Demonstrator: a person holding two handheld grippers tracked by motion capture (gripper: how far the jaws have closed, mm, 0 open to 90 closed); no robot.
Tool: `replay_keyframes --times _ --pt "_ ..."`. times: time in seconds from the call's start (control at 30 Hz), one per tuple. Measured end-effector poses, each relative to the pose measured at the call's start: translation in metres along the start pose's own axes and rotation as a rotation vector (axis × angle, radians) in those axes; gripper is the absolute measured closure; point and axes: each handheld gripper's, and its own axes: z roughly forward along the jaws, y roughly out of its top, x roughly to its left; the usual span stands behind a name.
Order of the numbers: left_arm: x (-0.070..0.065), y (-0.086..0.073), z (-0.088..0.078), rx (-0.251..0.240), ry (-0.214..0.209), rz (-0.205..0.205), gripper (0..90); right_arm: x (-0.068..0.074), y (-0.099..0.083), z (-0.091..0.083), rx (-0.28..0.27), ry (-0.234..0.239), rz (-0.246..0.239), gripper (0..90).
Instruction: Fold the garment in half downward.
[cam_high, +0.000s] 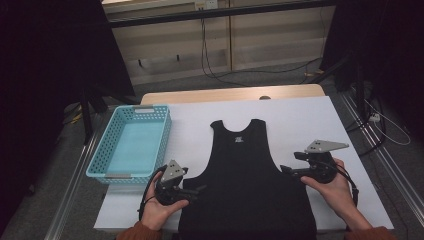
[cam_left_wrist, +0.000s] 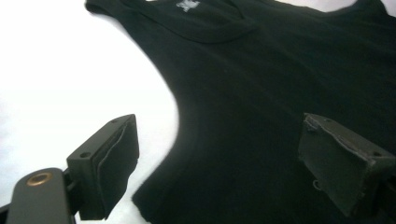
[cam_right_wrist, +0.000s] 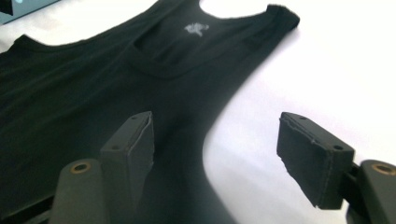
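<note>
While both grippers hover wide open with nothing between their pads, the black tank top (cam_high: 247, 180) lies flat on the white sheet (cam_high: 305, 120), neck away from the person and hem running off the near edge. The left gripper (cam_high: 192, 191) sits at the shirt's left side just below the armhole, the right gripper (cam_high: 289, 169) at the matching spot opposite. The risk I see is a shallow pinch: the cloth lies flat and thin, so a jaw could slide over it and catch one layer only, or drag the white sheet along with it. A lopsided pull would skew the shirt. The blue basket (cam_high: 131, 145) stands near the left hand, so a swing outward there could knock it. To the right and beyond the neckline there is open room.
</note>
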Motion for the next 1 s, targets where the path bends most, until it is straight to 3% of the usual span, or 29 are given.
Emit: replay_keyframes --times 0.23,0.33,0.43,0.63,0.7,0.83,0.9,1.0 --pt "-0.009 -0.002 -0.007 0.031 -0.006 0.015 17.2 0.011 -0.021 -0.016 0.061 0.017 0.000 29.1" --pt "-0.016 -0.006 -0.012 0.058 -0.039 0.001 27.9 0.016 -0.029 -0.024 0.080 0.026 -0.013 31.8" --pt "-0.022 -0.008 -0.013 0.082 -0.046 0.024 35.5 0.024 -0.036 -0.027 0.114 0.067 -0.031 35.7" --pt "-0.034 -0.012 -0.005 0.148 -0.117 0.078 43.0 0.043 -0.041 -0.020 0.200 0.137 -0.097 42.0" --pt "-0.036 -0.012 -0.005 0.158 -0.117 0.093 44.9 0.046 -0.042 -0.019 0.214 0.133 -0.112 44.9" --pt "-0.033 -0.017 -0.012 0.156 -0.096 0.060 47.1 0.043 -0.044 -0.022 0.217 0.066 -0.119 47.8" --pt "-0.029 -0.020 -0.012 0.169 -0.082 0.065 48.0 0.040 -0.045 -0.025 0.222 0.038 -0.127 48.1" --pt "-0.027 -0.023 -0.004 0.207 -0.062 0.088 50.7 0.037 -0.049 -0.021 0.282 0.017 -0.141 44.6"
